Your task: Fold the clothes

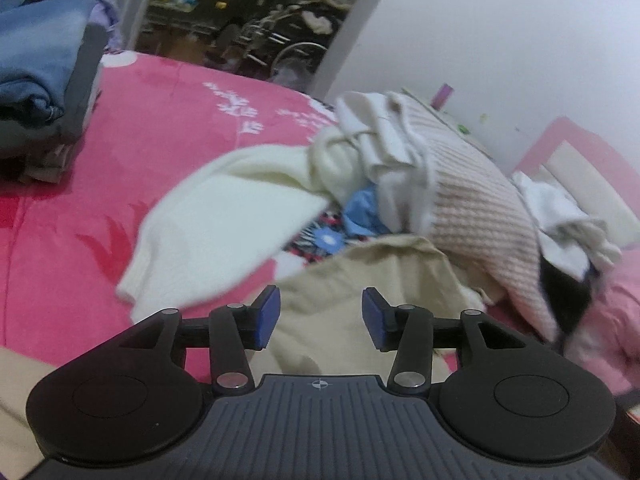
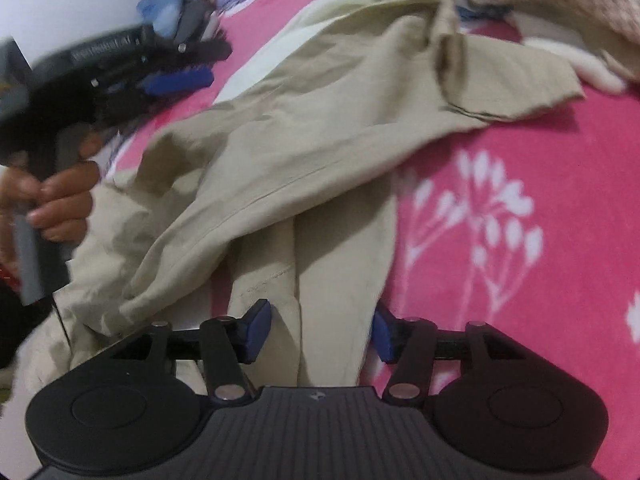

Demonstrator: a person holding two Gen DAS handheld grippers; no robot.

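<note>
Through the left wrist camera I see my left gripper point(image 1: 321, 318) spread apart with nothing between its blue pads, poised over the near end of a beige garment point(image 1: 360, 280) that lies on the bed with the pink cover point(image 1: 160, 120). Beyond the beige cloth a cream sweater point(image 1: 224, 216) spreads across the cover, and to its right sits a heap of unfolded clothes, with a pink-and-white ribbed knit point(image 1: 476, 200) on top and something blue point(image 1: 360, 208) tucked under it. At the far left a stack of folded clothes point(image 1: 48, 76), blue denim uppermost, rests on the bed. A white wall rises behind the heap.

Through the right wrist camera I see my right gripper point(image 2: 320, 330) spread as well. A folded strip of the beige garment point(image 2: 304, 152) runs between its pads, but there is a gap on each side and I cannot see the pads pressing on it. The garment stretches away crumpled across the pink cover point(image 2: 520, 160), which shows a white flower print to the right. At the left my left hand point(image 2: 60, 196) grips the handle of the left gripper point(image 2: 176, 80), held above the cloth's left side, blurred.
</note>
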